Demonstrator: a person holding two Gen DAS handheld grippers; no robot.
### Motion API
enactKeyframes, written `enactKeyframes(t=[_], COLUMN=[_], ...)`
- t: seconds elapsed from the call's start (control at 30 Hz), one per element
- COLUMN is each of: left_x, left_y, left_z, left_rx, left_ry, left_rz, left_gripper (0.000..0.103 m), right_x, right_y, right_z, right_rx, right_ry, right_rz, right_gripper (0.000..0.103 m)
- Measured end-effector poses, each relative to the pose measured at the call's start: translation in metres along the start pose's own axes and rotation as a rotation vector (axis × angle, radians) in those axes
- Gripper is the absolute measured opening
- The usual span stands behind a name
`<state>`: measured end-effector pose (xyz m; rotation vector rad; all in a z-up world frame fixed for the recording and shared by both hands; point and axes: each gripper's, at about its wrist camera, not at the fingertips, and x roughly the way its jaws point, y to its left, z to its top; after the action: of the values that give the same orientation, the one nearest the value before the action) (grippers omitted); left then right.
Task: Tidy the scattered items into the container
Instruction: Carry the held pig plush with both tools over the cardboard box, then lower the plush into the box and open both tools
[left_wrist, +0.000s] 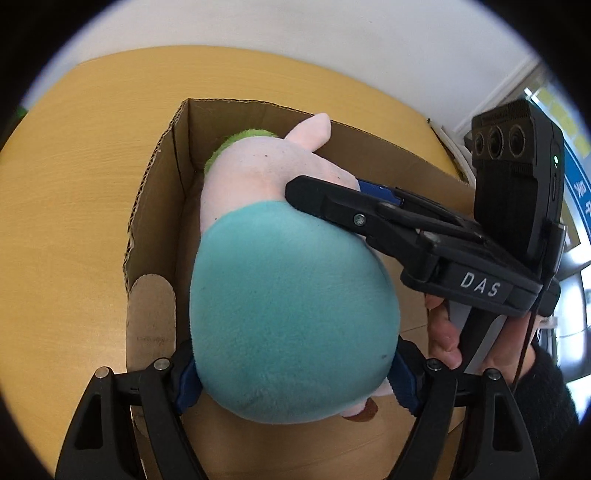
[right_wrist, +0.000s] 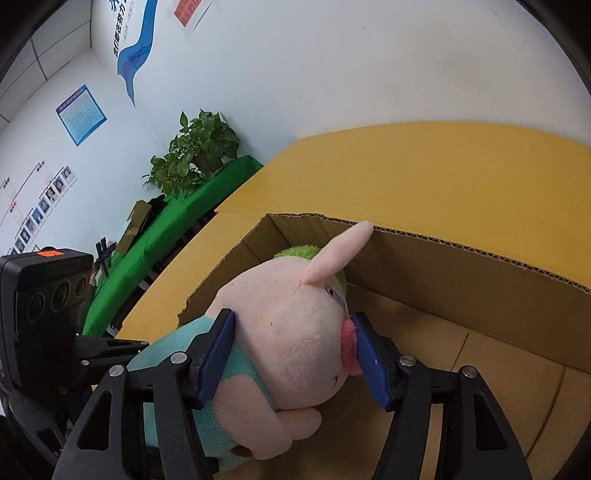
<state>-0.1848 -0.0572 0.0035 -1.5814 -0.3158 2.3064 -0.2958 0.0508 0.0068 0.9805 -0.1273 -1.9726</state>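
Note:
A plush pig with a pink head and teal body (left_wrist: 291, 295) hangs over the open cardboard box (left_wrist: 155, 206). My left gripper (left_wrist: 295, 380) is shut on its teal body. My right gripper (right_wrist: 295, 354) is shut on its pink head (right_wrist: 295, 325); it also shows in the left wrist view (left_wrist: 332, 199), reaching in from the right. A green plush item (left_wrist: 240, 142) lies in the box under the pig's head, mostly hidden. The box also shows in the right wrist view (right_wrist: 461, 280).
The box stands on a yellow wooden table (left_wrist: 74, 184). A white wall rises behind it. In the right wrist view a green-covered table (right_wrist: 177, 229) with a potted plant (right_wrist: 195, 151) stands to the left. A rounded box flap (left_wrist: 151, 317) hangs at the near left.

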Motion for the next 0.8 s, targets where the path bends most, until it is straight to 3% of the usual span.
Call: enactKeyframes(t=[0.33,0.43,0.57,0.67,0.8], left_x=[-0.044,-0.073,-0.102,-0.118,-0.131], left_y=[0.001,-0.009,-0.024,-0.021,-0.026], left_z=[-0.047,-0.073,-0.093,-0.089,-0.093], left_rx=[-0.042,-0.019,-0.001,0.007,0.058], left_ry=[-0.05,-0.082,-0.142,-0.193,-0.276], left_rz=[0.04,-0.009,-0.024,-0.038,0.003], left_gripper=[0.08,0.08,0.08,0.08,0.081], right_x=[0.009,0.012,0.012,-0.005,-0.062], right_y=[0.022,0.024,0.039,0.056,0.08], right_z=[-0.006,-0.008,-0.005,-0.001,0.004], right_rx=[-0.093,-0.089,-0.112,-0.149,-0.152], right_ry=[0.028,0.045,0.052,0.023,-0.067], right_rz=[-0.069,-0.078,-0.129,-0.189,-0.214], right_gripper=[0.067,0.067,0.076,0.079,0.083])
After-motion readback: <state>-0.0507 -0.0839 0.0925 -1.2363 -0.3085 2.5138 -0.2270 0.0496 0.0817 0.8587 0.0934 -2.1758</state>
